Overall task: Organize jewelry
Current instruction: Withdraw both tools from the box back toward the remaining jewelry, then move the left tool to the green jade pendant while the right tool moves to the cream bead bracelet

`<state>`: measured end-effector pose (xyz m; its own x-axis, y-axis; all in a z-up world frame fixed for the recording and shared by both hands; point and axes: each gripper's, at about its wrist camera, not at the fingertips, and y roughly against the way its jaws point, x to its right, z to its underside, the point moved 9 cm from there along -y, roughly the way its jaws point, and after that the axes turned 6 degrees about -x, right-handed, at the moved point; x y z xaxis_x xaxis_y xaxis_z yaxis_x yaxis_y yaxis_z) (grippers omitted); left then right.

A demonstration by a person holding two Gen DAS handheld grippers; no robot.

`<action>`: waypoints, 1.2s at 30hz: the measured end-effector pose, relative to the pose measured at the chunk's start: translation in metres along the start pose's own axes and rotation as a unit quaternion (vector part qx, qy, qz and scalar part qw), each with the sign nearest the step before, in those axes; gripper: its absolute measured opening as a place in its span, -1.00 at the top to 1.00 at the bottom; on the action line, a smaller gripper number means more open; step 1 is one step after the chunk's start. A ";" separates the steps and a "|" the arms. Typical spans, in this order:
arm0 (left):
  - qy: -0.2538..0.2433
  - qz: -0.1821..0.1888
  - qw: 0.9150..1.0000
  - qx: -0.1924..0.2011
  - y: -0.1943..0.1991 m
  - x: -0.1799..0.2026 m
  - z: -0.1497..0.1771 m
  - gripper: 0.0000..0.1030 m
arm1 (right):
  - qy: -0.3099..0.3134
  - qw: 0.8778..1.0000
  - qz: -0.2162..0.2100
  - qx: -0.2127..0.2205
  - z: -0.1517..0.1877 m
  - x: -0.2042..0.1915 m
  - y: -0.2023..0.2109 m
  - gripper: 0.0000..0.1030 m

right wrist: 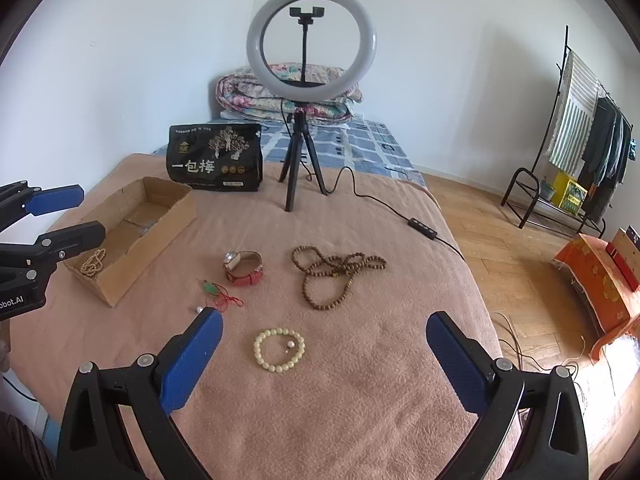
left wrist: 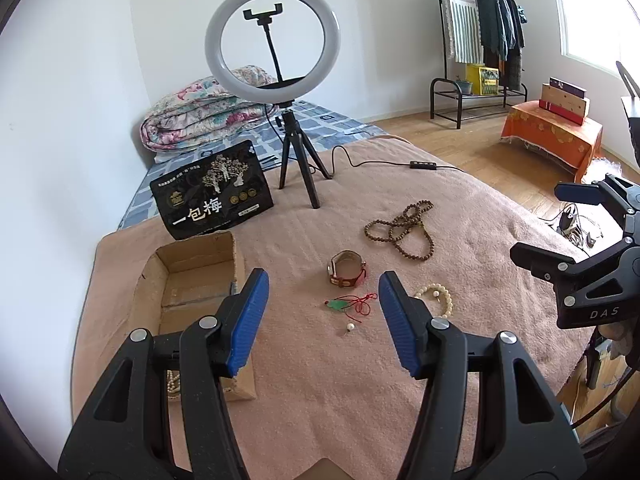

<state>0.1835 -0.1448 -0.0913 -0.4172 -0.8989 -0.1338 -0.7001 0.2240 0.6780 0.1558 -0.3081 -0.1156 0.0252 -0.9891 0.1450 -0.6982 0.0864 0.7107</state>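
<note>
On the pink blanket (right wrist: 360,400) lie a red-strap watch (left wrist: 347,269) (right wrist: 243,267), a green pendant on red cord (left wrist: 348,305) (right wrist: 219,293), a cream bead bracelet (left wrist: 438,298) (right wrist: 279,350), a long brown bead necklace (left wrist: 404,226) (right wrist: 332,274) and a loose pearl (left wrist: 351,326) (right wrist: 199,309). A small pearl piece (right wrist: 289,345) lies inside the bracelet. An open cardboard box (left wrist: 200,280) (right wrist: 132,232) at the left holds a pale bead strand (right wrist: 94,262) (left wrist: 173,384). My left gripper (left wrist: 323,300) (right wrist: 78,212) is open beside the box, above the pendant. My right gripper (right wrist: 324,330) (left wrist: 550,222) is open above the bracelet.
A ring light on a black tripod (left wrist: 298,160) (right wrist: 300,160) stands at the back of the blanket, its cable and controller (right wrist: 422,229) trailing right. A black snack bag (left wrist: 212,196) (right wrist: 214,158) leans behind the box. A clothes rack (left wrist: 484,40) and orange-covered stool (left wrist: 556,136) stand on the wooden floor.
</note>
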 end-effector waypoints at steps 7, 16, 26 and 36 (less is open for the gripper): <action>-0.007 0.010 1.000 -0.010 -0.016 0.015 0.000 -0.15 | -0.015 1.000 0.008 -0.015 0.014 0.018 -0.012 -0.99; -0.020 -0.005 0.999 -0.034 -0.045 0.029 0.006 -0.15 | -0.033 0.999 0.012 -0.042 0.037 0.038 -0.037 -0.99; -0.025 0.005 0.998 -0.061 -0.076 0.036 0.015 -0.15 | -0.044 0.997 0.016 -0.061 0.052 0.047 -0.056 -0.99; -0.010 0.027 0.995 -0.091 -0.106 0.036 0.029 -0.15 | -0.044 0.997 0.013 -0.070 0.058 0.045 -0.069 -0.99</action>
<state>0.2261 -0.1902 -0.1888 -0.4651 -0.8788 -0.1069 -0.5601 0.1987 0.8042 0.1634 -0.3654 -0.1975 -0.0575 -0.9925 0.1081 -0.5915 0.1211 0.7971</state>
